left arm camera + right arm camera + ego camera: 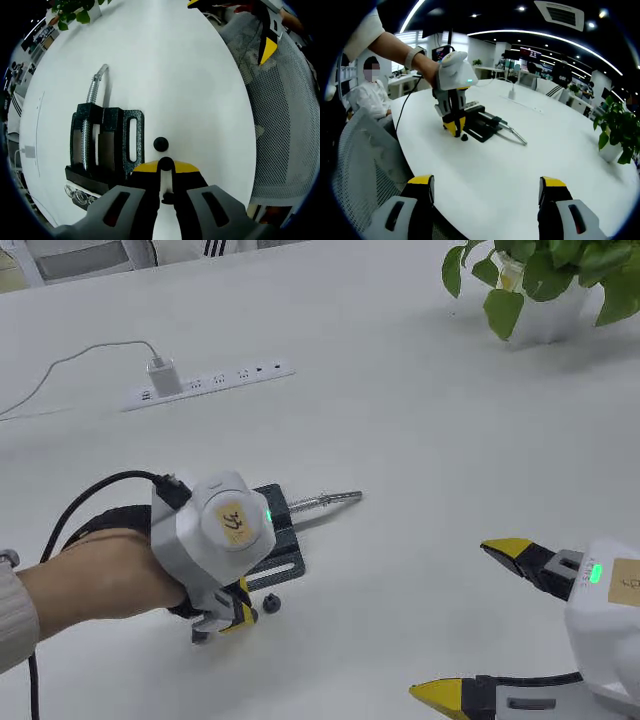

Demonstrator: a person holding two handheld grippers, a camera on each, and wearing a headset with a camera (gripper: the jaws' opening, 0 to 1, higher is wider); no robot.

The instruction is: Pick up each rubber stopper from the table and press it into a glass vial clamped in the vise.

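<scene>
Jaws of your left gripper are pinched almost together, tips down close to the bench. In the left gripper view a small dark round thing sits between the yellow tips, which I take to be a rubber stopper. The jaws of your right gripper stand wide apart with nothing in them, well off to the right and nearer to you. The vise lies on the bench just on the far side of the left gripper, its screw handle pointing away to the right. At one end of it are clear round shapes that may be glass vials; whether any is stoppered cannot be told. A second stopper lies loose just right of the left tips, near the vise. By my reading you are early: one stopper gripped, none visibly pressed in, at least one left to fetch.
</scene>
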